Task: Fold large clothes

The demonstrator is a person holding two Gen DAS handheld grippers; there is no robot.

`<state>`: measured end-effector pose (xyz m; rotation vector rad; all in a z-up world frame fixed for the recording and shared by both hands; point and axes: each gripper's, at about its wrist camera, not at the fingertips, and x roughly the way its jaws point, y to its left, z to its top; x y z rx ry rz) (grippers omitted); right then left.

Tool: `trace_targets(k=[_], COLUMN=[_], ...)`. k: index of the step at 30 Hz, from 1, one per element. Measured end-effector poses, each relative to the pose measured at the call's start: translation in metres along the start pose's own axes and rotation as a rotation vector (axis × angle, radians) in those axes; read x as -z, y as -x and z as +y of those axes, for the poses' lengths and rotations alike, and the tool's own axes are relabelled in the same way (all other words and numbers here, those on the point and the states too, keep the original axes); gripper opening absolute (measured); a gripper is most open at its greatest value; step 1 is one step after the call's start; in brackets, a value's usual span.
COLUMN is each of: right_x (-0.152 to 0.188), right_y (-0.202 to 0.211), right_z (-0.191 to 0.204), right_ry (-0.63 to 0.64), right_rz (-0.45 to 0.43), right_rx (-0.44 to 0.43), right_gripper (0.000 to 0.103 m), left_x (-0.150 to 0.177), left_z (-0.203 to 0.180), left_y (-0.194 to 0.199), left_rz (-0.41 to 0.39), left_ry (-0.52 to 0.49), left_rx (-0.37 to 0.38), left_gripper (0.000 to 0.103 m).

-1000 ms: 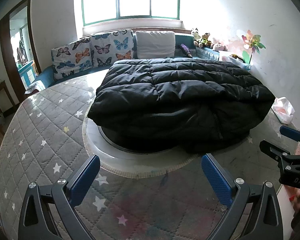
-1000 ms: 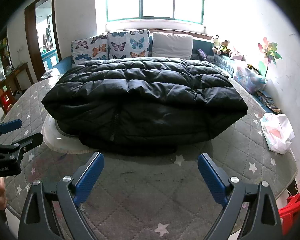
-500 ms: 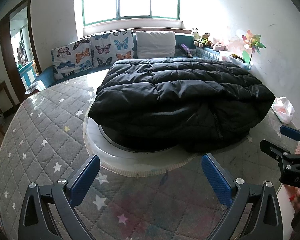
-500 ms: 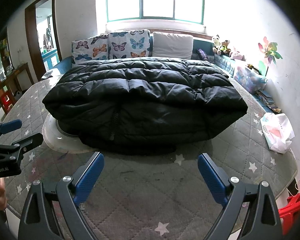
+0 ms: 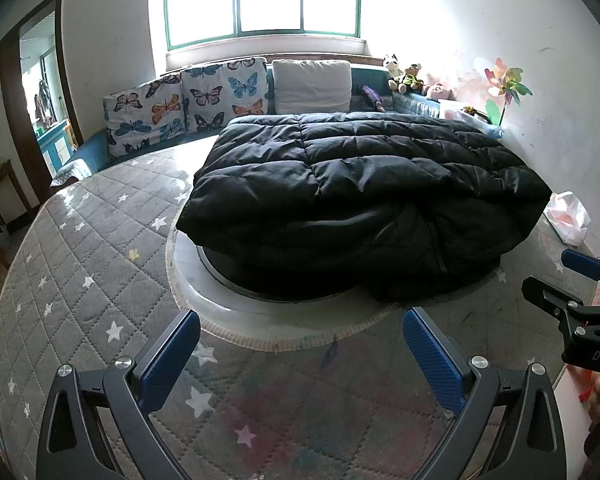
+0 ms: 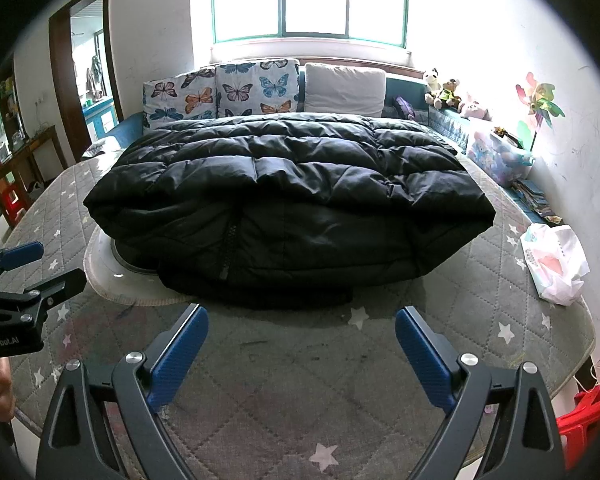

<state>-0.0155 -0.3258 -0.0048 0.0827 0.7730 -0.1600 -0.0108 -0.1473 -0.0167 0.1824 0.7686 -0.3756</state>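
A black puffer jacket [image 5: 364,200] lies folded in a thick pile on a round table covered with a grey star-quilted cloth [image 5: 80,264]. It rests partly on a white round turntable [image 5: 204,300]. It also shows in the right wrist view [image 6: 288,208], its zipper facing me. My left gripper [image 5: 300,340] is open and empty, hovering over the cloth in front of the jacket. My right gripper [image 6: 300,336] is open and empty, also short of the jacket. Each gripper shows at the edge of the other's view.
A white plastic bag [image 6: 556,260] lies on the table's right side. Butterfly cushions [image 5: 188,104] and a white pillow [image 5: 312,86] line a bench under the window. Stuffed toys [image 5: 408,78] and a pinwheel [image 5: 504,88] stand at the right wall. A red stool [image 6: 592,412] stands by the table.
The left wrist view has shifted slightly, showing more of the jacket's zipper side. Both grippers stay open and the jacket has not moved.
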Motion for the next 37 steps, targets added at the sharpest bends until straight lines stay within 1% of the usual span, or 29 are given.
trace_targets(k=[32, 37], right_x=[0.0025, 0.0014], right_y=[-0.0017, -0.0024], right_z=[0.0038, 0.0032], right_ry=[-0.001, 0.001], right_rz=[0.006, 0.009], right_rx=[-0.001, -0.001], right_gripper=[0.102, 0.102], left_x=[0.0028, 0.0041], left_z=[0.0027, 0.0019], left_y=[0.0004, 0.0017], left_rz=[-0.005, -0.012], left_ry=[0.01, -0.009], left_rx=[-0.004, -0.01], left_gripper=[0.103, 0.103])
